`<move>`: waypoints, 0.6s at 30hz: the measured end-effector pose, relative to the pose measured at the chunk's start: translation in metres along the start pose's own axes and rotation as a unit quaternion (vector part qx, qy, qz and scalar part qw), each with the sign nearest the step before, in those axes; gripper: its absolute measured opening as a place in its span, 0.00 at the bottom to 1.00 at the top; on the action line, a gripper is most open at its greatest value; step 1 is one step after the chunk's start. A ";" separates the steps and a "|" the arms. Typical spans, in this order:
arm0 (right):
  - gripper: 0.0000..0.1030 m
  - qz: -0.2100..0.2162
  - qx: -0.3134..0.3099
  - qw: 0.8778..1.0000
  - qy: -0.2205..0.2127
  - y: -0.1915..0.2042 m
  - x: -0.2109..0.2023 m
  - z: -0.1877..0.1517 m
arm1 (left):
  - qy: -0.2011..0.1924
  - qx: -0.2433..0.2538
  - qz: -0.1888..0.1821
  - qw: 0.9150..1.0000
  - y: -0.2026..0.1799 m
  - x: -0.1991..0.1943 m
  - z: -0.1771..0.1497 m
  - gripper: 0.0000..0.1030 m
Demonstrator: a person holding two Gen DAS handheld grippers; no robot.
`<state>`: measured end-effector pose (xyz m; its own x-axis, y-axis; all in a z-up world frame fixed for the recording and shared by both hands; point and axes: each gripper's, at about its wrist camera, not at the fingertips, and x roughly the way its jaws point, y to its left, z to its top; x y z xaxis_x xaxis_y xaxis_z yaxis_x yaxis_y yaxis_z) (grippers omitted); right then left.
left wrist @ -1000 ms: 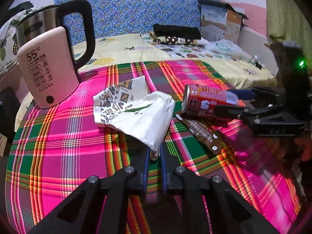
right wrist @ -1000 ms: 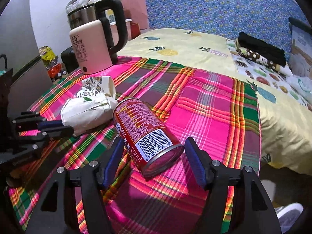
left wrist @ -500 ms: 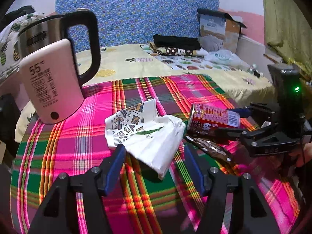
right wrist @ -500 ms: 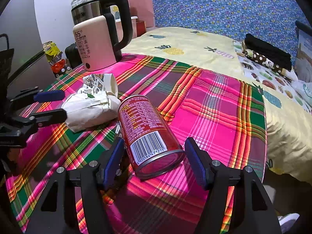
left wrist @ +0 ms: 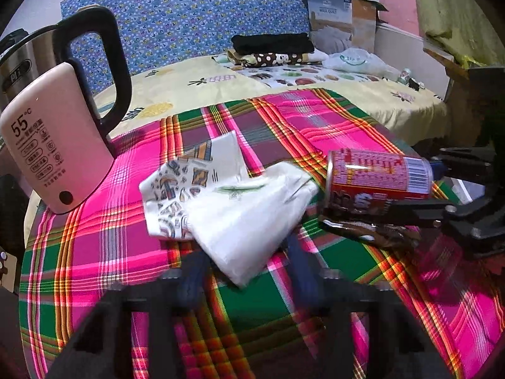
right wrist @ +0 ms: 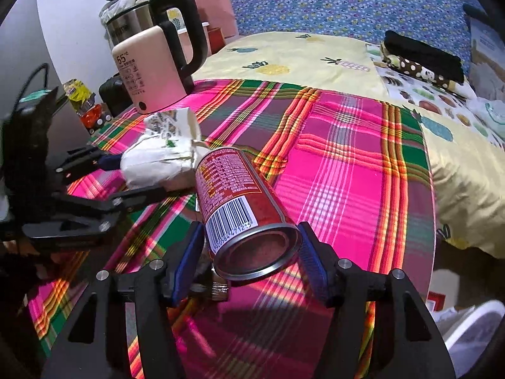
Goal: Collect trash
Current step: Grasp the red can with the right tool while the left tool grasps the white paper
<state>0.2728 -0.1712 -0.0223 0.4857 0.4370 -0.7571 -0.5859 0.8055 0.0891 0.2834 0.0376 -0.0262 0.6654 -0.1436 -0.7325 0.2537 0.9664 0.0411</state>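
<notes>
A red can (right wrist: 240, 208) lies on its side on the plaid tablecloth (right wrist: 347, 164). My right gripper (right wrist: 251, 262) is shut on the can's base end, both blue pads against its sides; the can also shows in the left wrist view (left wrist: 377, 180). A crumpled white printed paper bag (left wrist: 230, 202) lies in the middle. My left gripper (left wrist: 246, 271) is open, with its fingers on either side of the bag's near corner. A brown wrapper (left wrist: 369, 230) lies under the can.
A pink and steel kettle (left wrist: 53, 132) stands at the table's left rear, also in the right wrist view (right wrist: 151, 72). A bed with a yellow sheet (left wrist: 221, 88) and folded clothes (left wrist: 271, 47) lies behind. A cardboard box (left wrist: 341, 15) stands at the back.
My left gripper opened from shut and moved forward around the bag's corner. My right gripper closed in on the can, whose base end now sits higher.
</notes>
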 end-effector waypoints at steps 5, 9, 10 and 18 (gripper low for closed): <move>0.59 -0.005 0.015 1.000 -0.009 0.001 -0.010 -0.006 | -0.004 -0.016 -0.011 1.000 -0.004 -0.008 -0.002 0.08; 0.59 -0.008 0.025 0.999 -0.018 0.002 -0.020 -0.013 | -0.020 -0.036 -0.020 0.999 -0.006 -0.022 -0.004 0.07; 0.59 -0.010 0.028 0.999 -0.019 0.003 -0.021 -0.014 | -0.024 -0.040 -0.022 0.999 -0.007 -0.027 -0.005 0.07; 0.57 -0.016 0.051 0.997 -0.046 0.007 -0.045 -0.026 | -0.044 -0.054 -0.036 0.997 -0.022 -0.061 -0.016 0.06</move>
<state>0.2302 -0.1959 -0.0039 0.5639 0.4412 -0.6981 -0.5020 0.8543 0.1345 0.2263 0.0285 0.0069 0.7089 -0.2261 -0.6681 0.2280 0.9698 -0.0862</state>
